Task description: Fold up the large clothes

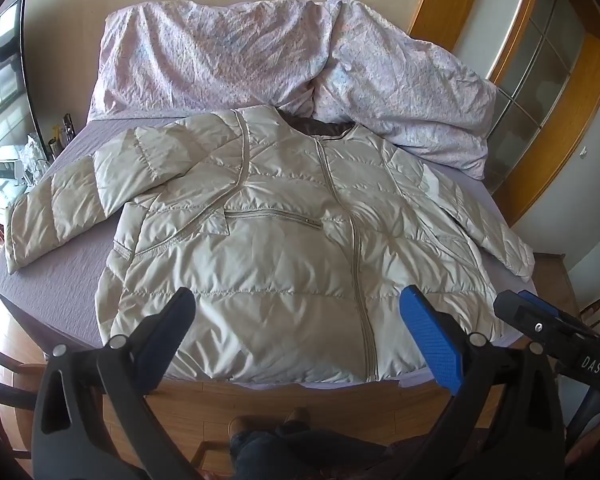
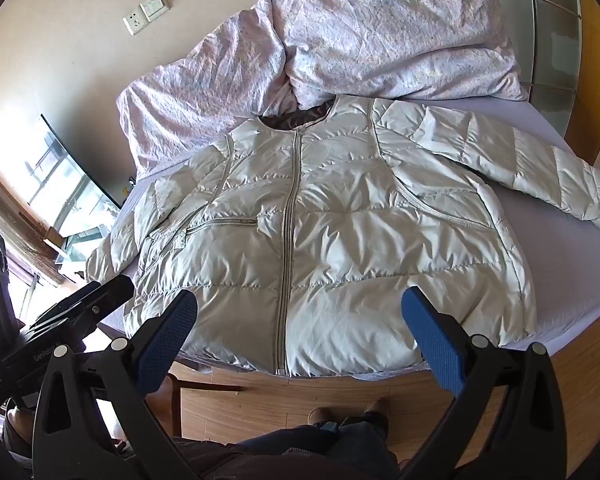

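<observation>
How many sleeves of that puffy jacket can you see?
2. One sleeve stretches out to the jacket's right across the bed; the other sleeve angles out left toward the bed's edge.

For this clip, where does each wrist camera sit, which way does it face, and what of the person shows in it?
Left wrist: on the left gripper, open, angled down at the puffer jacket from the bed's foot; shoes and trouser legs below, right gripper's tip at the right edge.
Right wrist: on the right gripper, open, same downward view; left gripper's body at left.
Shared: jacket spread zipped, front up, rumpled duvet behind it.
</observation>
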